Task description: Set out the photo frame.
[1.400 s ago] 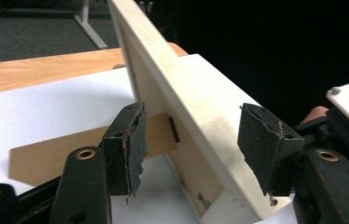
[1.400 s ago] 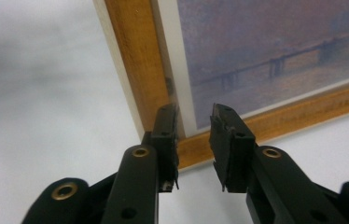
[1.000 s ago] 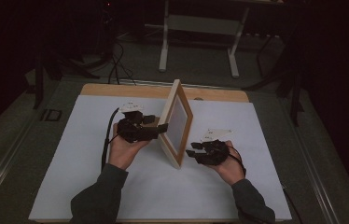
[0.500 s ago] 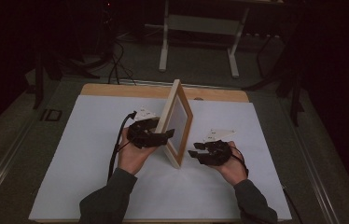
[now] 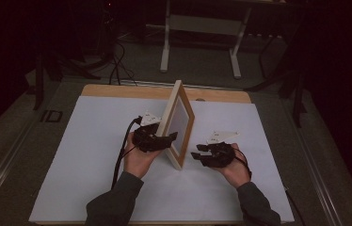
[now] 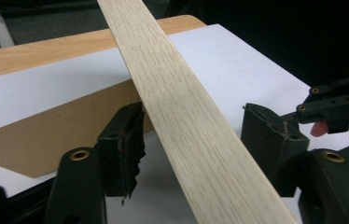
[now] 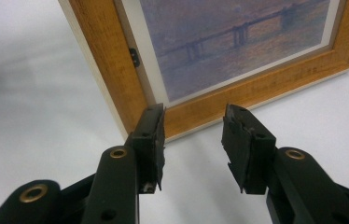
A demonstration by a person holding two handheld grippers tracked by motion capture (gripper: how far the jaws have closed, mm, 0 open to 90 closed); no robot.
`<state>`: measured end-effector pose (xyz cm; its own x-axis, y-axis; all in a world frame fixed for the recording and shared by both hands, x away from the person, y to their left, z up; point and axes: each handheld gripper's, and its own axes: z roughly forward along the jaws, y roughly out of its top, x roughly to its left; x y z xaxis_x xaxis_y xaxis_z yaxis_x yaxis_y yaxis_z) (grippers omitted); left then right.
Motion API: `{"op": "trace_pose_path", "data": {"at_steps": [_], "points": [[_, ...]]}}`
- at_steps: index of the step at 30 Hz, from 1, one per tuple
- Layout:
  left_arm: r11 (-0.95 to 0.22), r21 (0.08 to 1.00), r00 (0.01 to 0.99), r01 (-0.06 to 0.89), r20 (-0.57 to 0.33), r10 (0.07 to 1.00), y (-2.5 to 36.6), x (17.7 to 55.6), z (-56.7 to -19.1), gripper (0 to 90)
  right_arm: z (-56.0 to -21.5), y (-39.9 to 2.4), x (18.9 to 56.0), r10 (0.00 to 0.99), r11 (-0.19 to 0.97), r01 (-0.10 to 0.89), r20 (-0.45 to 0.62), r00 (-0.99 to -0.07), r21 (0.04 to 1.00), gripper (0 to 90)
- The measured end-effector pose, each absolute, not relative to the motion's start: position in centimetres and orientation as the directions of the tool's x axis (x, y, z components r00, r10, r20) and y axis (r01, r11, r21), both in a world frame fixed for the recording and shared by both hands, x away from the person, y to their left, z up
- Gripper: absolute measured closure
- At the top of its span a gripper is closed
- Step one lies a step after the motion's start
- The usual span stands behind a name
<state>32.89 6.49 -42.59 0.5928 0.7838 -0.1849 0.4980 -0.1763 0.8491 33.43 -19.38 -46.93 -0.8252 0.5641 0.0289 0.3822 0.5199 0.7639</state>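
A wooden picture frame (image 5: 182,123) stands upright on edge in the middle of the white sheet, its picture facing right. My left gripper (image 5: 168,138) reaches in from the frame's back. Its jaws have just been closing and straddle the pale side edge of the frame (image 6: 186,126), with no pad clearly pressing on it. Behind that edge lies a brown fibreboard back piece (image 6: 46,130). My right gripper (image 5: 197,156) rests on the sheet to the right. In the right gripper view the gripper (image 7: 193,123) is open and points at the lower corner of the frame (image 7: 112,60), just short of touching it.
A white sheet (image 5: 94,155) covers the wooden table, whose bare strip (image 5: 127,92) shows at the back. The left gripper's cable (image 5: 119,157) trails toward the person. Beyond the table stand a desk's metal legs (image 5: 164,47) on a dark floor.
My left hand has moved down and toward the frame, and its jaws now sit around the frame's side edge, narrower than before. The right hand and the frame have kept still.
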Motion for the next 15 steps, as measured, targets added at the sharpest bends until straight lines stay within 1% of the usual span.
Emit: {"op": "trace_pose_path", "data": {"at_steps": [9,15], "points": [[-0.182,0.85,0.581,0.495,-0.168,0.796,5.79,32.78,-43.0,48.9,-47.13,-19.47,33.39,0.568,0.516,0.388,0.034,-0.823,0.763,58.2],[-0.174,0.841,0.552,0.513,-0.168,0.817,5.64,32.87,-43.1,57.4,-47.25,-19.52,33.38,0.57,0.514,0.392,0.038,-0.821,0.763,58.2]]}}
